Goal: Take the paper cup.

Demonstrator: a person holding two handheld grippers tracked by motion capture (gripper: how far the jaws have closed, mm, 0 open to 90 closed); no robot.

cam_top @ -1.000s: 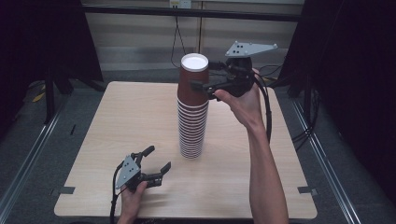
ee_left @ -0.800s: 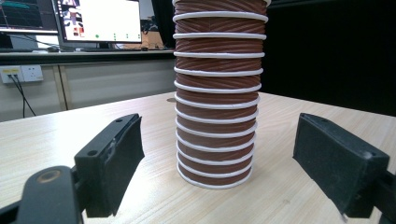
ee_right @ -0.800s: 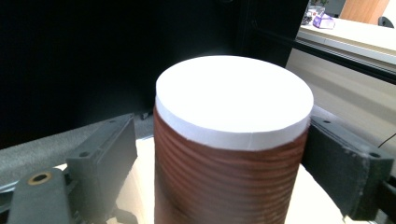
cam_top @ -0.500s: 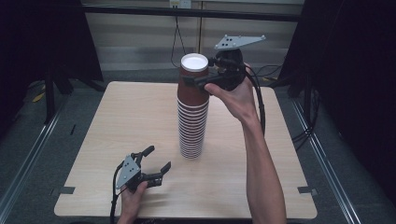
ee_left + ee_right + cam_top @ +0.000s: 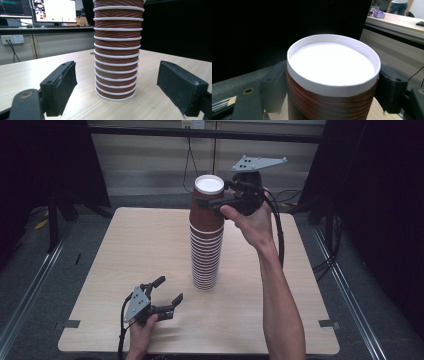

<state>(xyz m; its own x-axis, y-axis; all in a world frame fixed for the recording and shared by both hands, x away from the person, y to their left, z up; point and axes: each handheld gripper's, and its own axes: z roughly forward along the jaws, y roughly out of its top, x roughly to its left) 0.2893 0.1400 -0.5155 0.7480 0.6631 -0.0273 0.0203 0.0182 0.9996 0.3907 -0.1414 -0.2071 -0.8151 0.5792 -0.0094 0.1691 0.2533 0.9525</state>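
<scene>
A tall stack of upside-down brown ribbed paper cups [image 5: 205, 250] with white rims stands mid-table. My right gripper [image 5: 216, 200], held in a hand reaching in from the right, has a jaw on each side of the top cup [image 5: 207, 205]. In the right gripper view both pads lie against the brown wall of that top cup [image 5: 332, 62], just under its white base. My left gripper [image 5: 170, 289] rests on the table near the front left edge, open and holding nothing. In the left gripper view the stack [image 5: 116, 57] stands beyond its spread jaws.
The wooden table [image 5: 140, 245] is bare around the stack. Black cables trail from both grippers. Dark curtains and a frame stand left and right, with floor rails along both sides. Monitors [image 5: 53, 11] sit on a far desk.
My right gripper has moved left from beside the stack until its jaws flank the top cup. The left gripper has stayed still.
</scene>
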